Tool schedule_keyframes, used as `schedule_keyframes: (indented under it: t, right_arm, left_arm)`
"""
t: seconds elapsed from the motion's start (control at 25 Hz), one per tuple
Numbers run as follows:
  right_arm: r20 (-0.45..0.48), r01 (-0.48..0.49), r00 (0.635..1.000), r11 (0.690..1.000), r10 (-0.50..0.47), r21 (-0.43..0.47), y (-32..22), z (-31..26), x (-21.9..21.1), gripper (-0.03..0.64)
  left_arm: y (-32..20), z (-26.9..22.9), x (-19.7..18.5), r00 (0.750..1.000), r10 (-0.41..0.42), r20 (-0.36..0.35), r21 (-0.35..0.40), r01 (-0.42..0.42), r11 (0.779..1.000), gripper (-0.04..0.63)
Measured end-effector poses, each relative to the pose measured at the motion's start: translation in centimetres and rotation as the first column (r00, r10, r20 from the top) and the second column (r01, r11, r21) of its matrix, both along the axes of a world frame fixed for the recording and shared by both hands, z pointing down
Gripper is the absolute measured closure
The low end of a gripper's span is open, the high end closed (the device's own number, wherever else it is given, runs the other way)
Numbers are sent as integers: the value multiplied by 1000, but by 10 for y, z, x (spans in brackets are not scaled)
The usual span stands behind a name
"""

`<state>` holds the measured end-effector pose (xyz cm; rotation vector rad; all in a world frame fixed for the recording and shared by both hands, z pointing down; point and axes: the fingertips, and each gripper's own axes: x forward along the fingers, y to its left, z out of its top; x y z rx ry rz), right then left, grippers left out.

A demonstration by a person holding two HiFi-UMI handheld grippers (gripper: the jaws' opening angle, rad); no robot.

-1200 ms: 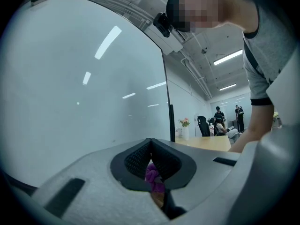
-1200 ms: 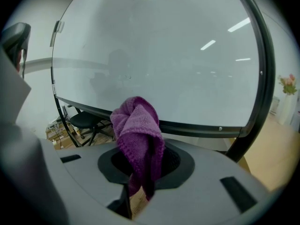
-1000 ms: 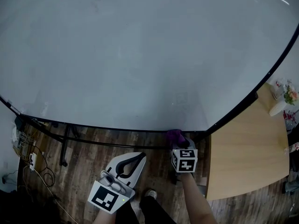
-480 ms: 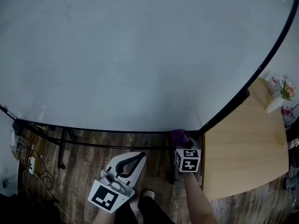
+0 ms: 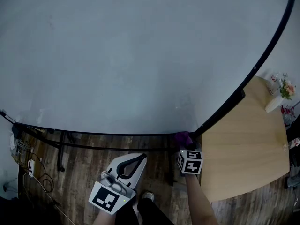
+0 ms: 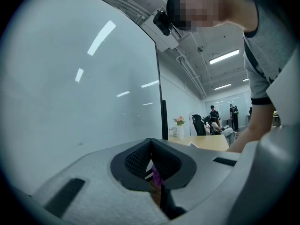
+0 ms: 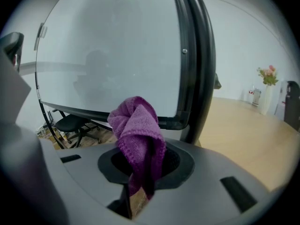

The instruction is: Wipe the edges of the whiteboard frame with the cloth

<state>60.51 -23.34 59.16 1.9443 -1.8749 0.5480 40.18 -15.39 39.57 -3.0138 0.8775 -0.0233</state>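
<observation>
The purple cloth (image 7: 138, 135) is bunching into a soft, crumpled wad. The right gripper (image 7: 140, 177) is clamping its tail, apparently so the loose head can rub the whiteboard frame (image 7: 194, 55). It's sitting right at the frame's lower right corner. The left gripper (image 5: 132, 162) is hanging low, jaws together on nothing, seemingly parked clear of the work.

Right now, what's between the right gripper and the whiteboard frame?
The purple cloth, clamped in the right gripper, bulging toward the frame; the right gripper view shows it.
</observation>
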Motion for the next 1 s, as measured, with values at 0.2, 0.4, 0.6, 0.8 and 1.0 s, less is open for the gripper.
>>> schedule_keyframes:
  t: [0.2, 0.4, 0.6, 0.8, 1.0]
  right_arm:
    - [22, -59, 998, 998, 59, 1, 3, 2, 23, 537]
    - [38, -96, 995, 995, 96, 4, 7, 2, 36, 537]
    - [48, -122, 991, 992, 122, 10, 9, 2, 43, 537]
    - [64, -154, 986, 988, 153, 11, 10, 4, 48, 538]
    - [73, -164, 984, 986, 162, 21, 14, 4, 42, 540]
  left_arm:
    - [-1, 1, 11, 1000, 11, 1, -4, -11, 1000, 578]
    - [-1, 2, 13, 1000, 19, 10, -4, -19, 1000, 578]
    - [-2, 1, 7, 1000, 11, 16, 0, -11, 1000, 578]
    - [-3, 1, -4, 1000, -13, 18, -2, 13, 1000, 578]
    - [-1, 2, -21, 999, -34, 20, -7, 34, 999, 578]
